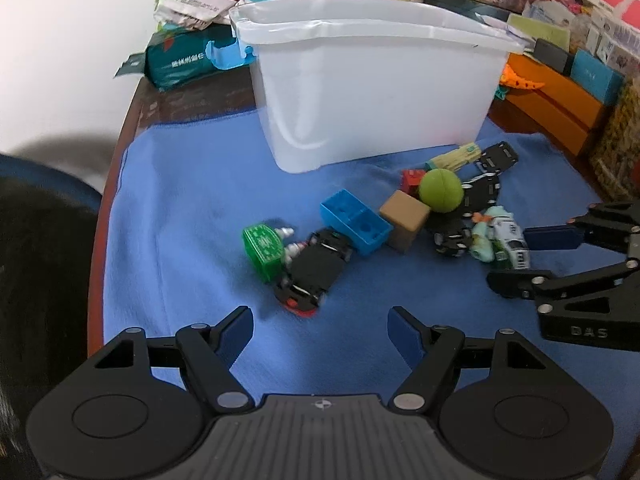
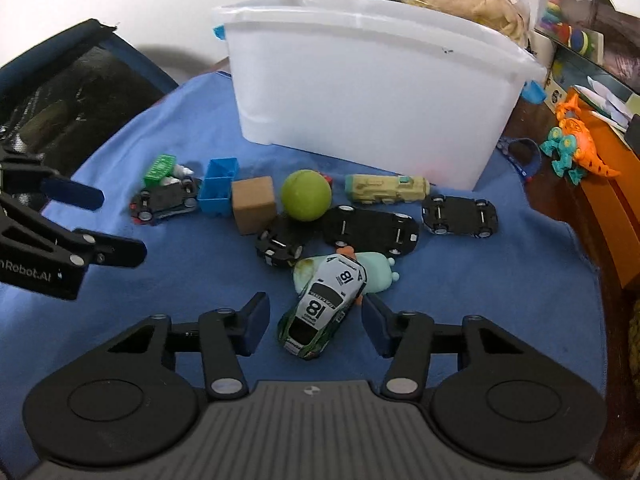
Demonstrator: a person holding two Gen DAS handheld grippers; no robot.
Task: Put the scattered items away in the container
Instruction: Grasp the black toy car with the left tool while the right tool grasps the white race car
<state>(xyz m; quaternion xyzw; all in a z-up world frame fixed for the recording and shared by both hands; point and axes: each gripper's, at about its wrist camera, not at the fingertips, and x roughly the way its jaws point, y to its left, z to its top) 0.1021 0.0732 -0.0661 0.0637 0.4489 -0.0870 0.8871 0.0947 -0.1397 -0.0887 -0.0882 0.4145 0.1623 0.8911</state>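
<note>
A white plastic bin [image 1: 372, 80] stands at the back of the blue cloth [image 1: 192, 216]; it also shows in the right wrist view [image 2: 372, 92]. Toys lie scattered in front: an upturned black car [image 1: 312, 272], a green block [image 1: 264, 248], a blue brick [image 1: 354, 222], a brown cube [image 1: 404, 216] and a green ball [image 1: 440, 190]. My left gripper [image 1: 320, 332] is open, just short of the upturned car. My right gripper [image 2: 314, 320] is open around a white and green number 18 race car [image 2: 324, 304], which rests on a mint toy [image 2: 376, 272].
More upturned black cars [image 2: 372, 228] [image 2: 460, 216] and a cream toy vehicle [image 2: 384, 188] lie near the bin. An orange dinosaur [image 2: 576, 144] sits on orange boxes at the right. Packets and boxes crowd behind the bin. The table edge runs along the left.
</note>
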